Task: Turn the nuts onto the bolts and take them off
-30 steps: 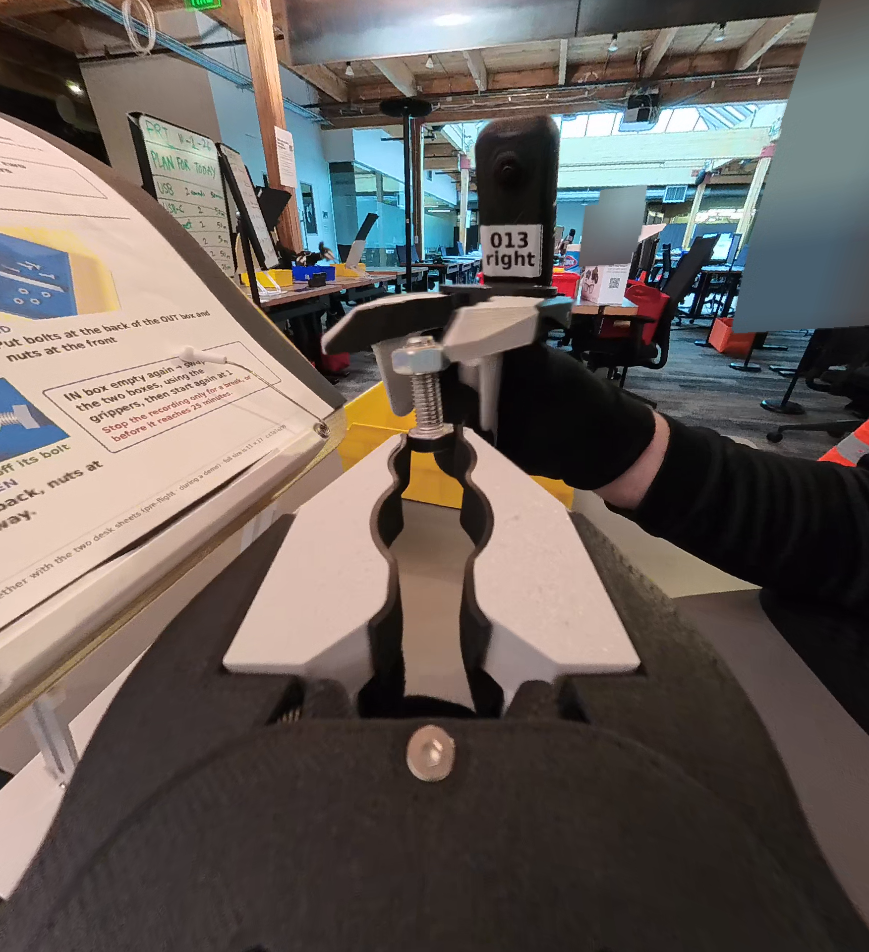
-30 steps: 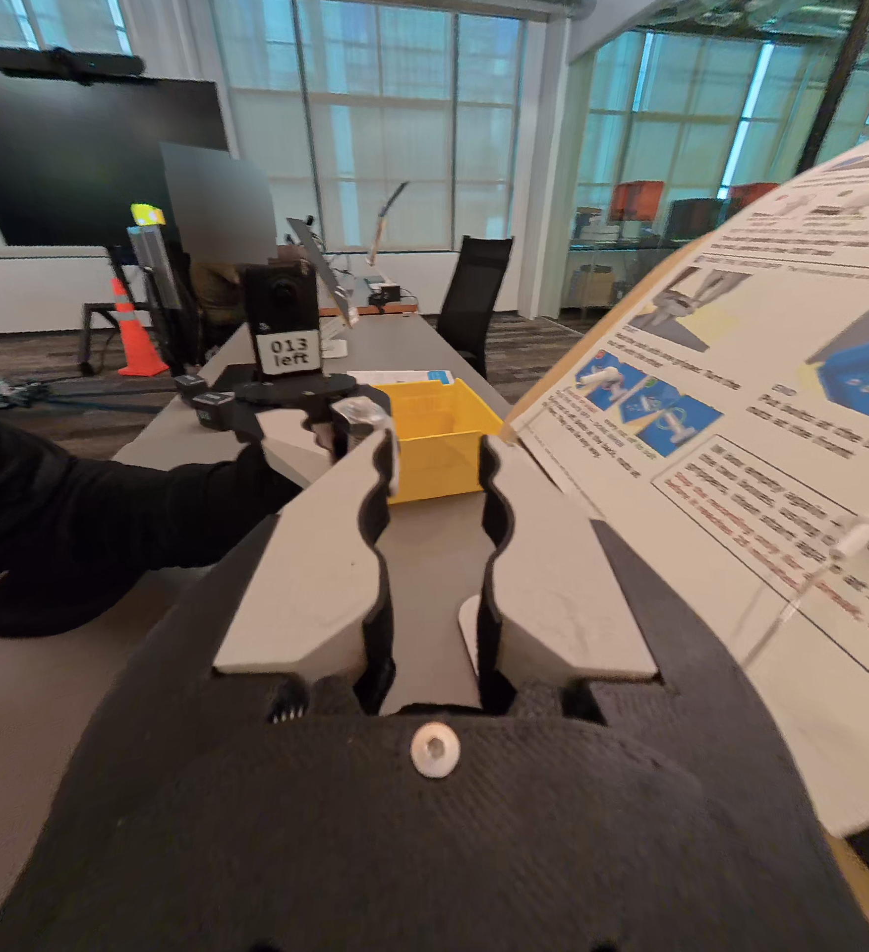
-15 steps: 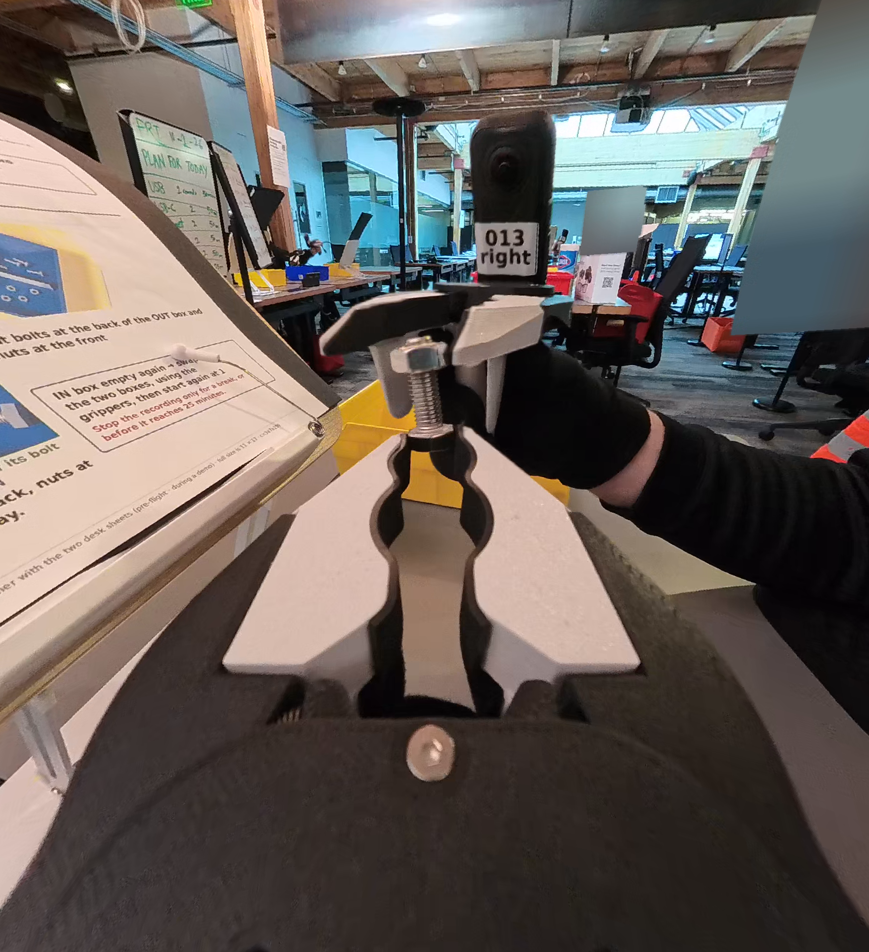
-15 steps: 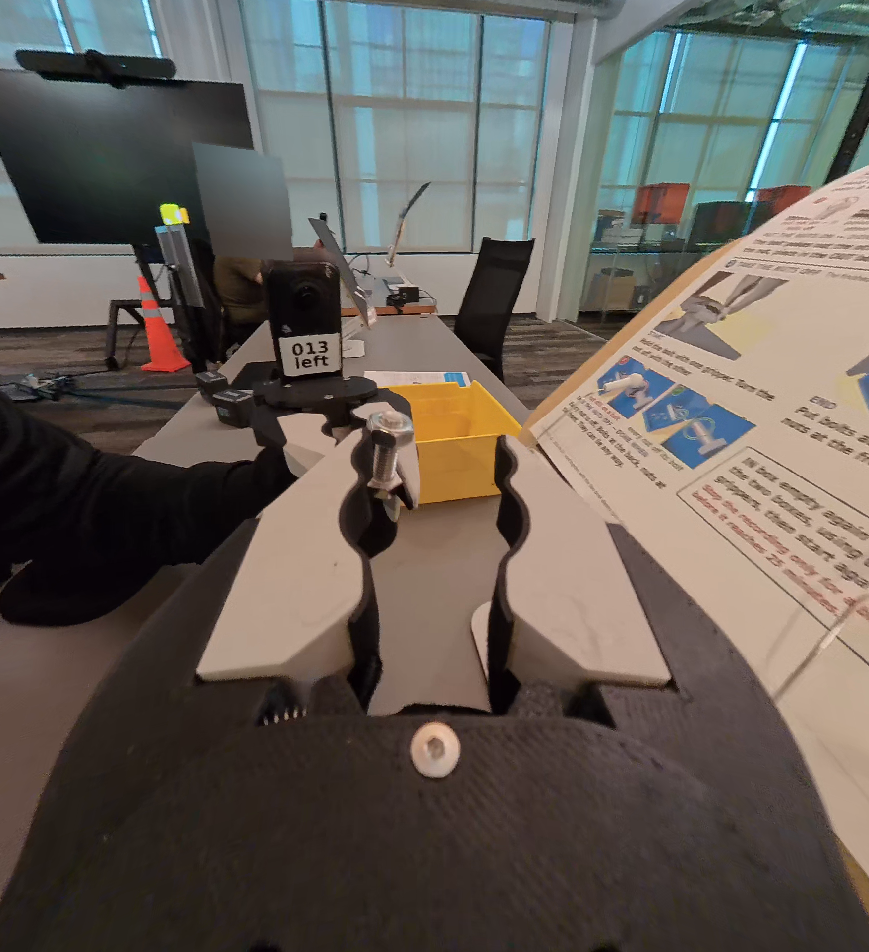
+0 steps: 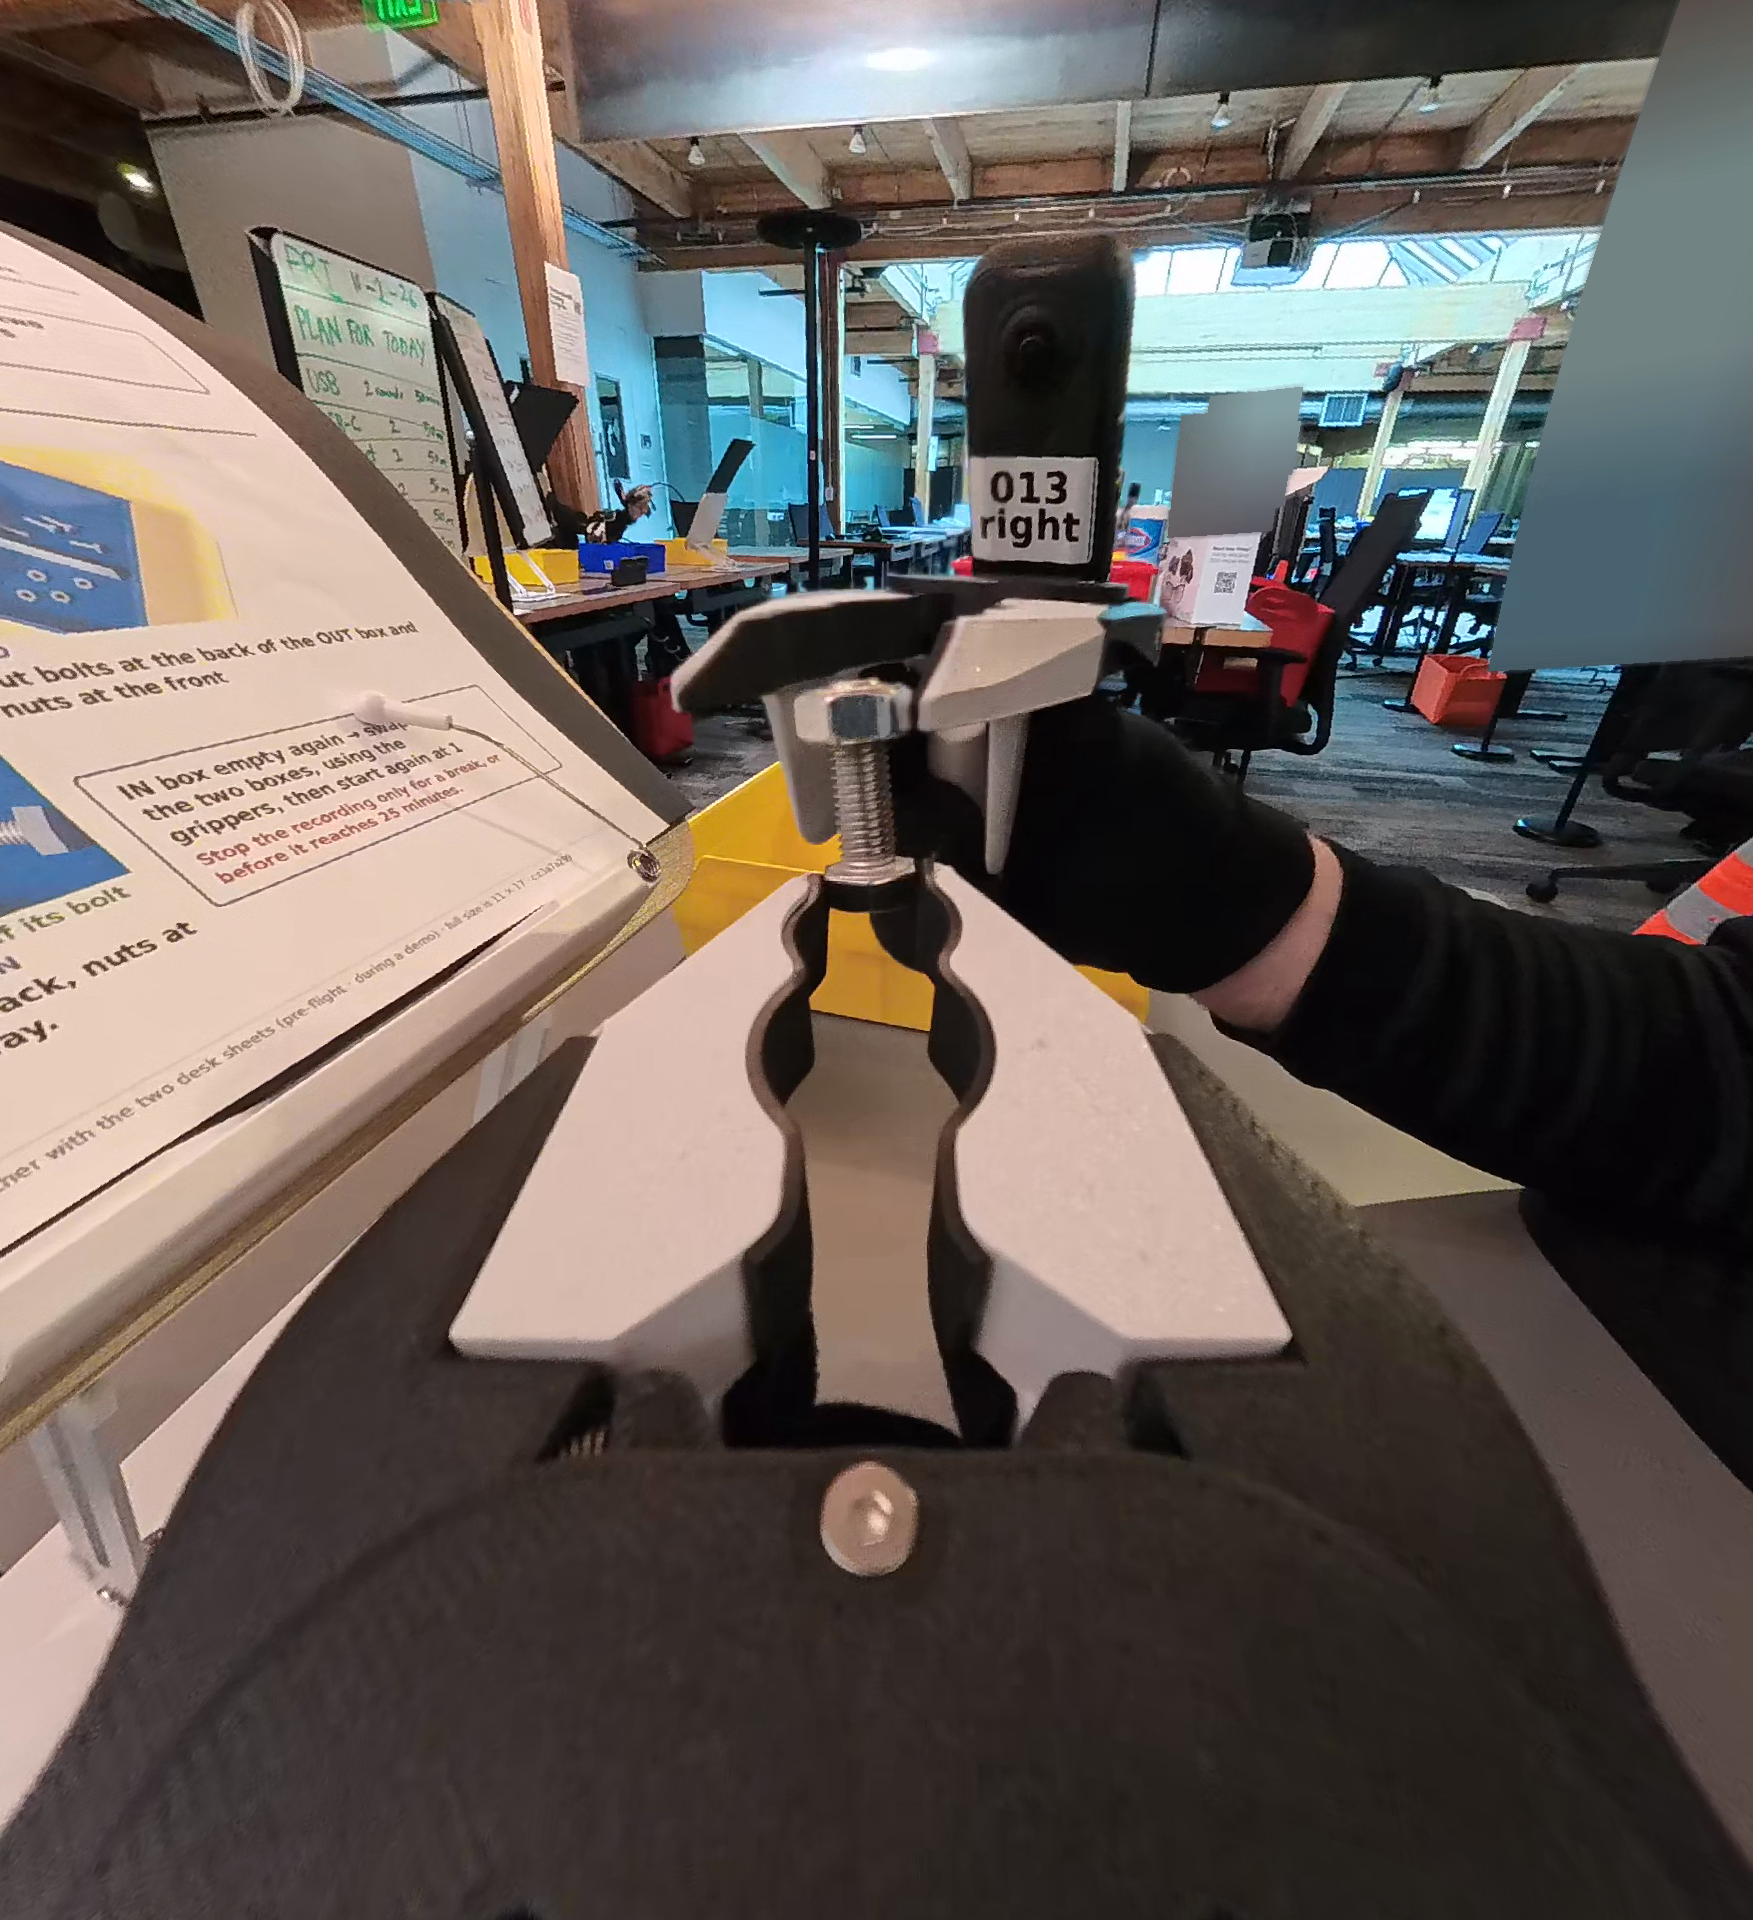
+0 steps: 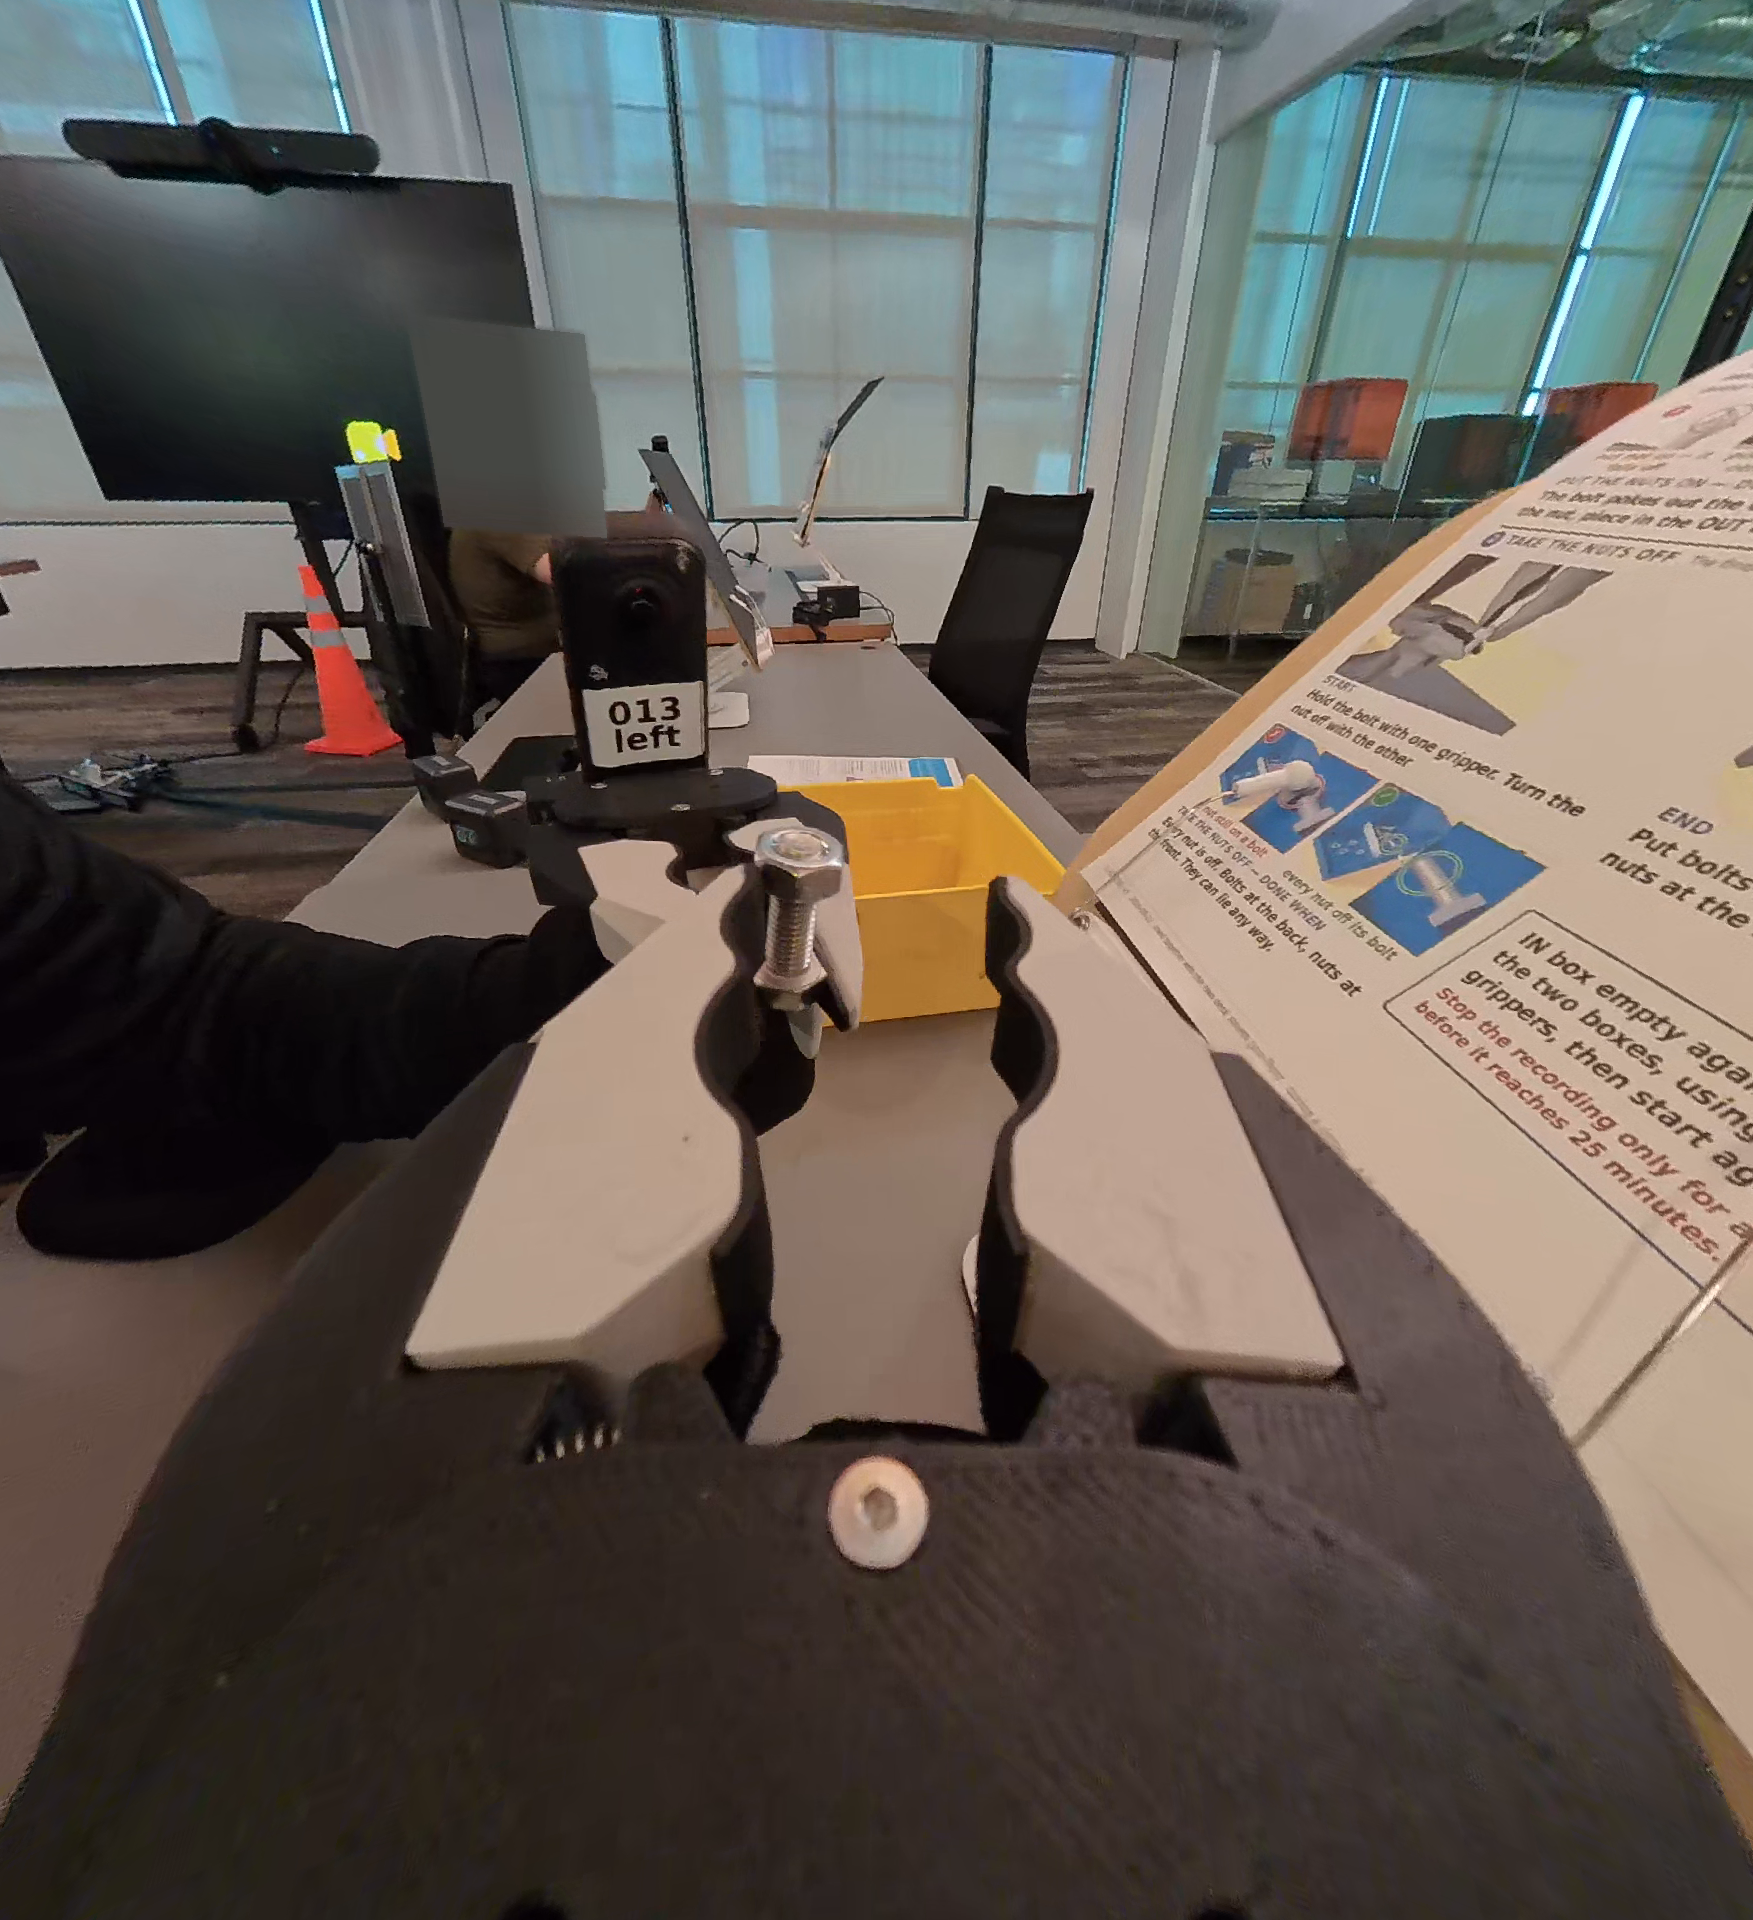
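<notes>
A silver bolt stands upright between the two grippers, with a hex piece at its top. My left gripper is shut on the bolt's lower end. In the right wrist view the bolt shows beside my right gripper's left finger. My right gripper is open, its jaws apart around the top hex piece without clamping it. The left gripper shows there beyond it, holding the bolt from below. I cannot tell whether the top piece is the nut or the bolt head.
A yellow bin stands on the grey table just behind the bolt, and it also shows in the left wrist view. A tilted instruction board stands close alongside. A black-gloved hand holds the right gripper. The tips of both grippers are at nearly the same place.
My right gripper's jaws have opened wider, and the bolt, first hidden behind its left finger, now shows inside the gap. My left gripper has kept its hold and barely moved.
</notes>
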